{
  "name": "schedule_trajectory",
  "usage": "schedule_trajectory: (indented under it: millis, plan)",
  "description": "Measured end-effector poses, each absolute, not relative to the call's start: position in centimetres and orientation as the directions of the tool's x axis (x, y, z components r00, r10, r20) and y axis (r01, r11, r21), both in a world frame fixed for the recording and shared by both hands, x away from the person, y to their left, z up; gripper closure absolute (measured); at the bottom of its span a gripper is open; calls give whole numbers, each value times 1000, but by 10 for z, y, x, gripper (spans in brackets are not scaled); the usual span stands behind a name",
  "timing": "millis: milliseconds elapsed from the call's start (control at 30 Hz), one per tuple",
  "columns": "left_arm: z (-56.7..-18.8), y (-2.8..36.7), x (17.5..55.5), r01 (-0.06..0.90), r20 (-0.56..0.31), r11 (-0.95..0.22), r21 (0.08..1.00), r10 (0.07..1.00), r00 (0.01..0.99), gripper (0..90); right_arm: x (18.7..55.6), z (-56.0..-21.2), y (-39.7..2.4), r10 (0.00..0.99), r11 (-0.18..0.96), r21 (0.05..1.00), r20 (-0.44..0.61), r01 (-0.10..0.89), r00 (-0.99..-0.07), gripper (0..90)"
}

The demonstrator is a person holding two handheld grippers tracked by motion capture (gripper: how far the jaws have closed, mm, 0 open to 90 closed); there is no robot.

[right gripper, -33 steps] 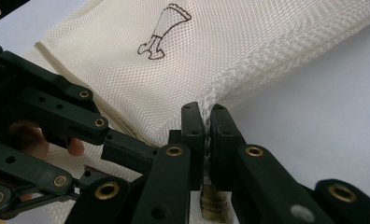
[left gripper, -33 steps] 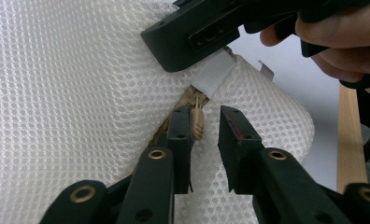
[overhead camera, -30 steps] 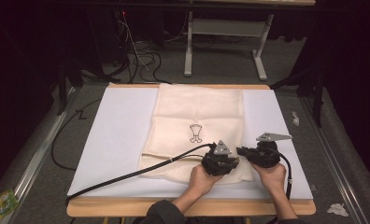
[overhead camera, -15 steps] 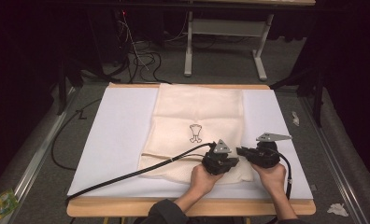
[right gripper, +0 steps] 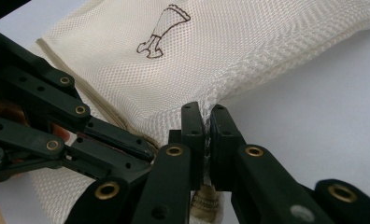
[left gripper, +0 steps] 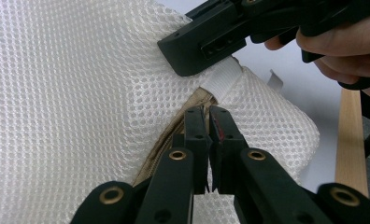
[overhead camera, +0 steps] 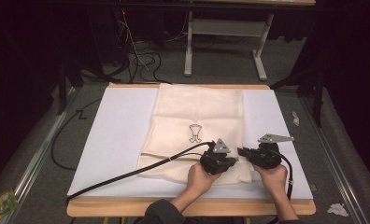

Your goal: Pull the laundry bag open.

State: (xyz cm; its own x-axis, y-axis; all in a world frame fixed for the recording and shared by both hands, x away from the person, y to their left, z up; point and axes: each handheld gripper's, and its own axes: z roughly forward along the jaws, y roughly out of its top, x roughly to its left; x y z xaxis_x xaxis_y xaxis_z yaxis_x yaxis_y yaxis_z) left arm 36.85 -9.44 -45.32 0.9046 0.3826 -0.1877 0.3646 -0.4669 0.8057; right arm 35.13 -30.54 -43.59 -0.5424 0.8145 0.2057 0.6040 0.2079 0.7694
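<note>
Both grippers are down at the near right corner of the mesh laundry bag [overhead camera: 199,109], which lies flat on the white sheet [overhead camera: 120,135] covering the table [overhead camera: 188,206], its little printed emblem [overhead camera: 195,133] facing up near the middle. The left gripper [overhead camera: 234,161] has its jaws pressed together on the tan zipper band [left gripper: 174,133] at the bag's edge; in the left gripper view there is almost no gap between them, and the beige strip runs right in under the tips. The right gripper [overhead camera: 241,151] is pinched narrow too, with a fold of mesh caught between its jaws, and something small and brass-coloured [right gripper: 204,200] sits just beneath them, perhaps the zipper pull, though I cannot say for sure. From the left gripper view, the other gripper's jaw rests on a white fabric tab [left gripper: 223,79] at the zipper's end. My read: this is the bracing step before working the zipper, one hand anchoring the cloth while the other takes the slider. The next move calls for a steady pull along the zipper line, keeping the mesh taut so it doesn't bunch or snag.
</note>
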Motion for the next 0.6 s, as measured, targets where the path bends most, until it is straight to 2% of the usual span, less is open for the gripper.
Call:
schedule_trajectory:
  millis: [133, 267, 433, 600]
  plan:
    - [-452, -94, 369, 362, -183, -471, 804, 382, 906, 869, 351, -436, -306, 814, 210, 770, 203, 602, -544, 876]
    - [-452, -91, 368, 336, -139, -494, 802, 393, 909, 870, 351, -435, -306, 816, 213, 770, 198, 602, -542, 876]
    - [-449, -91, 369, 339, -152, -484, 807, 384, 911, 870, 349, -435, -312, 822, 207, 759, 207, 617, -531, 876]
    - [-446, -87, 366, 310, -108, -502, 807, 390, 914, 869, 351, -432, -308, 823, 228, 753, 190, 618, -536, 876]
